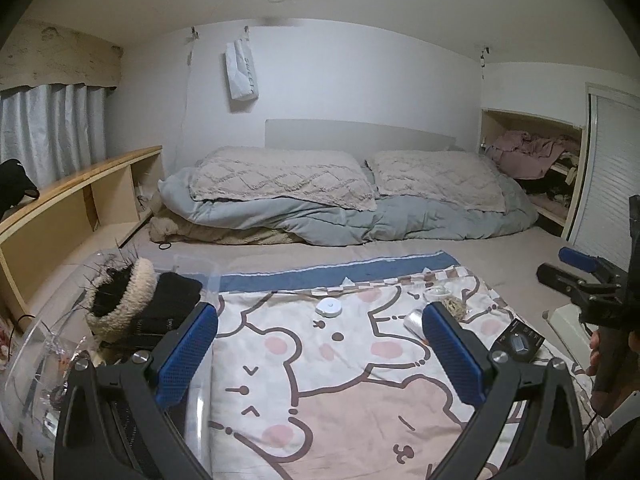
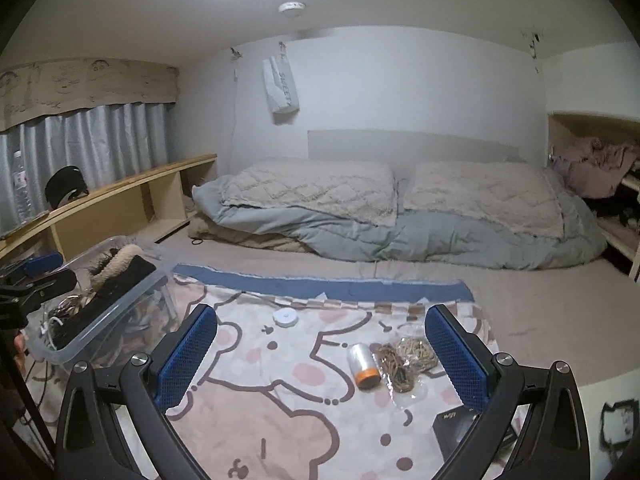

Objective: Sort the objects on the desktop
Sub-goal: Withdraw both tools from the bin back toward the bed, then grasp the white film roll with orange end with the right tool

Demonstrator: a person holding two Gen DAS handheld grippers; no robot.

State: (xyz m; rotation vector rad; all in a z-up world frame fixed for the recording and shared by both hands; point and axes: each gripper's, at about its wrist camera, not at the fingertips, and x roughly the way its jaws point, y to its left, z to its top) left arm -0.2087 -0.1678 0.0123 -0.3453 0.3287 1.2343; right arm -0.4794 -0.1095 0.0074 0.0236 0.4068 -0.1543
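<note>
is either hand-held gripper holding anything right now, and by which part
Nothing is held. The left hand-held gripper and the right hand-held gripper are both open, with only the cartoon blanket between their fingers.

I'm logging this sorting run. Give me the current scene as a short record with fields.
surface: cartoon-print blanket spread on a bed
bin: clear plastic bin at left, already holding dark and fuzzy items
loose items: white round disc, roll with orange end, bags of rubber bands, black box
left gripper: open, empty
right gripper: open, empty
</note>
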